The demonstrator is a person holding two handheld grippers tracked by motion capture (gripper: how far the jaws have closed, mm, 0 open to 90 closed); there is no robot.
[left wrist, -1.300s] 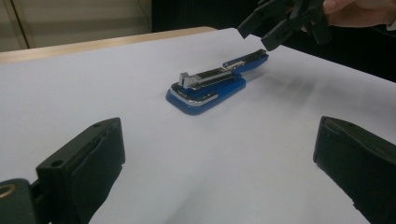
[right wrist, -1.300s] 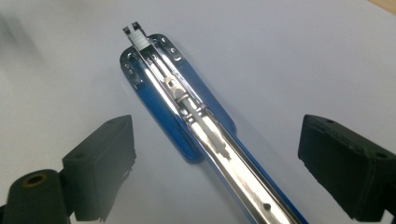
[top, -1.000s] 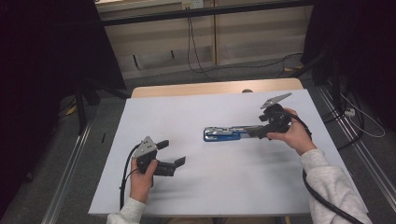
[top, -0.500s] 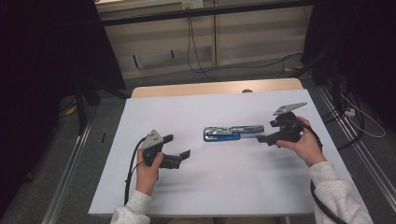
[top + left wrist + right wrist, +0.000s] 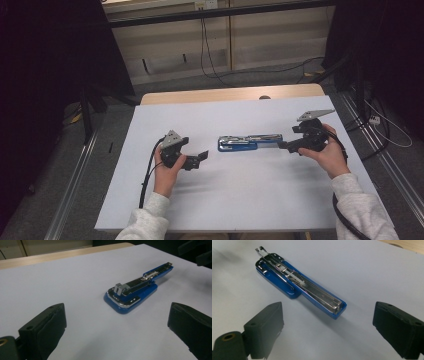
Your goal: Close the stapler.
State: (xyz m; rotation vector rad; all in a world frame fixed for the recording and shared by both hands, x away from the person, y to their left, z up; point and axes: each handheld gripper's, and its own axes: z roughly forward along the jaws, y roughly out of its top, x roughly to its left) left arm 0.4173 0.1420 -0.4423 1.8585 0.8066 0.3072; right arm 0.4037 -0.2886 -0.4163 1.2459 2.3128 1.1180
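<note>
OBJECT: blue stapler [image 5: 248, 143] lies opened flat mid-surface [image 5: 240, 200], between both tongs | LEFT tongs [image 5: 202, 157]: released, empty | RIGHT tongs [image 5: 283, 145]: released, near stapler end | PROGRESS: no grasp made; goal unstated

Left hand [image 5: 167, 167] grips left gripper [image 5: 202, 157], jaws spread wide, nothing between pads [image 5: 53, 326], tips aimed toward right hand. Right hand [image 5: 327, 152] grips right gripper [image 5: 285, 146], jaws spread wide, gap bare, tips aimed toward left hand. Both forearms in pale sleeves [image 5: 357, 210].
</note>
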